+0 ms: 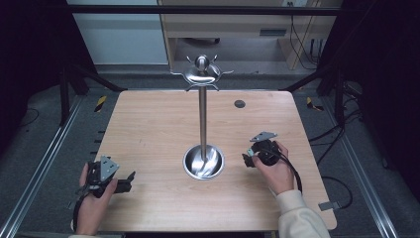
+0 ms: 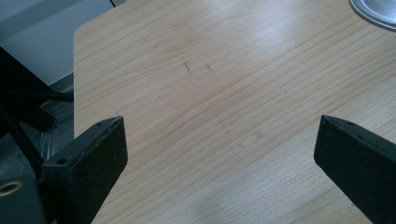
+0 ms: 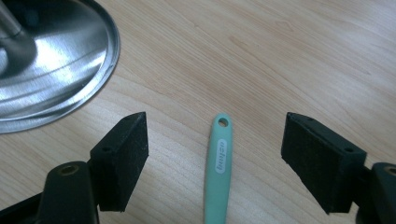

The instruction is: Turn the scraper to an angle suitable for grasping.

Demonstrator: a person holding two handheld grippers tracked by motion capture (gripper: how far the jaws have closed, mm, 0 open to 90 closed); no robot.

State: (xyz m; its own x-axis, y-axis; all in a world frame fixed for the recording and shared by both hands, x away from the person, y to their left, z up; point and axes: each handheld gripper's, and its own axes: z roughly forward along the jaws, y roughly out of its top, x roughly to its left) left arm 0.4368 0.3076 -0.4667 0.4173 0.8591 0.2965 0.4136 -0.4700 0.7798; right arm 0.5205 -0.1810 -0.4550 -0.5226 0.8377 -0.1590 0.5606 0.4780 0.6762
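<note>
Wooden table (image 1: 148,129) with a steel stand (image 1: 202,124) at centre, its hooked crown at 12 o'clock and dish base (image 3: 51,60) below. Left gripper (image 1: 130,177), at 8 o'clock of the base, has jaws wide apart over bare wood. Right gripper (image 3: 215,140), at 3 o'clock, has jaws apart astride a mint-green handle (image 3: 217,172) lying flat, its hole end toward the base.
</note>
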